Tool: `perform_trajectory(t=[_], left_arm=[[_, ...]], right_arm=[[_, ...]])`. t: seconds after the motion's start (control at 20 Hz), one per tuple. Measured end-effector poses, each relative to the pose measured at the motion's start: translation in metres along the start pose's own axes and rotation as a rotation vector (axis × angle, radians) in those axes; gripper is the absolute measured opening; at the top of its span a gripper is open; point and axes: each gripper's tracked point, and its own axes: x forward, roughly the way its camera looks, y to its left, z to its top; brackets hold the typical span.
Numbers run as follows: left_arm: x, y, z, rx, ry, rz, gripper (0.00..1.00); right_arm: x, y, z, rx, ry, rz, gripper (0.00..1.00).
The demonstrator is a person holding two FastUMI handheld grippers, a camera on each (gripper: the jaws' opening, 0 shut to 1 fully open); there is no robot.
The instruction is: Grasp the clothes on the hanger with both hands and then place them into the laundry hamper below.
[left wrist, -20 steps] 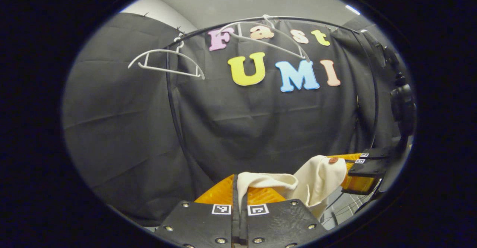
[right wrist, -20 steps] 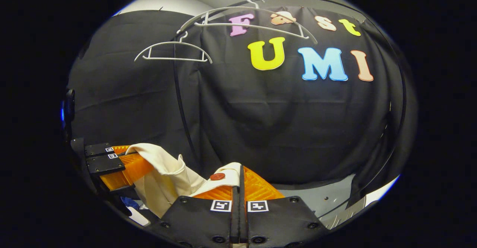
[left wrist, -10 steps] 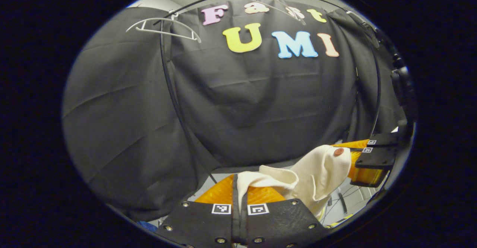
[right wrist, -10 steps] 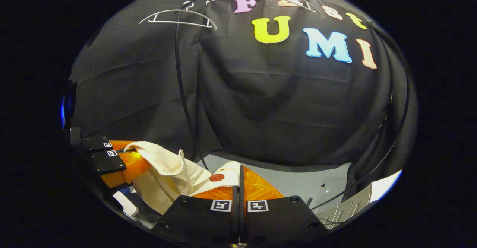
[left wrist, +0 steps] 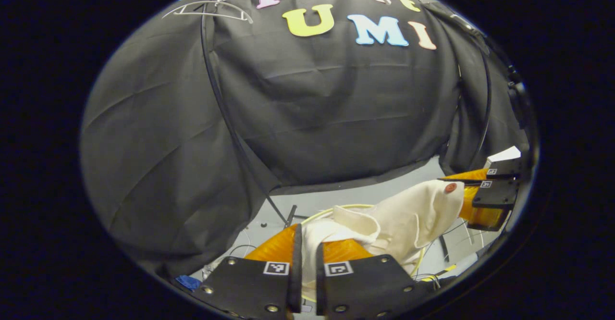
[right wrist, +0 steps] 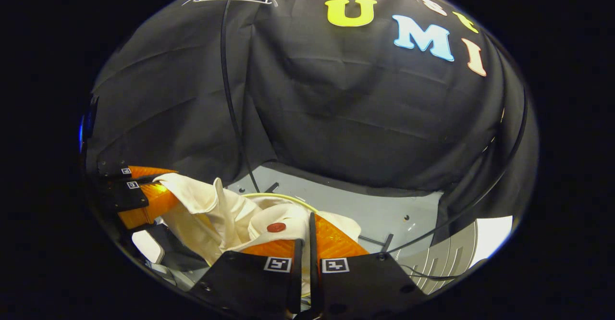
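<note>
Lower now: garment (left wrist: 408, 214) between both grippers

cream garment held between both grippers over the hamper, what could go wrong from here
The cream garment is pinched only at its edges by the left gripper and right gripper, so letting go unevenly could leave it draped over the hamper's yellow rim rather than inside. Loose cables lie on the floor nearby; sagging fabric might catch on them.
</note>
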Motion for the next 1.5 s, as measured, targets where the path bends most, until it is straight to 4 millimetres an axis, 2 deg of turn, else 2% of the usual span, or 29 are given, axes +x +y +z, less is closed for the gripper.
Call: perform_trajectory(t=[0.1,0.2,0.25,0.3,0.35,0.55,0.75,0.9,1.1,1.35,1.5], left_arm=[[-0.008,0.003,-0.012,-0.009,0.022,0.014,0.44],[-0.017,0.009,-0.016,-0.006,0.040,0.036,0.77],[-0.020,0.009,-0.018,-0.008,0.049,0.038,0.93],[-0.023,0.008,-0.020,-0.007,0.063,0.042,0.96],[-0.027,0.009,-0.022,-0.003,0.073,0.047,0.95],[-0.049,0.012,-0.030,-0.013,0.144,0.047,0.96],[-0.080,0.020,0.003,-0.002,0.098,0.029,0.95],[-0.102,0.022,0.043,0.000,0.015,0.016,0.95],[-0.129,0.020,0.108,0.013,-0.133,-0.010,0.95],[-0.165,0.026,0.191,-0.014,-0.317,-0.015,0.96],[-0.196,0.036,0.235,-0.017,-0.434,-0.009,0.96]], right_arm=[[-0.008,0.001,-0.005,0.003,0.017,0.011,0.36],[-0.014,-0.002,-0.005,-0.001,0.023,0.018,0.53],[-0.018,-0.004,-0.004,-0.004,0.027,0.019,0.71],[-0.023,-0.006,-0.005,-0.005,0.031,0.025,0.89],[-0.029,-0.007,-0.003,-0.007,0.035,0.027,0.98],[-0.049,-0.011,0.015,-0.003,0.002,0.036,0.99],[-0.073,-0.018,0.043,0.004,-0.057,0.025,0.99],[-0.094,-0.031,0.072,0.026,-0.131,-0.001,0.99],[-0.127,-0.053,0.110,0.064,-0.238,-0.051,0.99],[-0.185,-0.085,0.159,0.098,-0.393,-0.135,0.98],[-0.224,-0.102,0.185,0.105,-0.480,-0.190,0.97]])
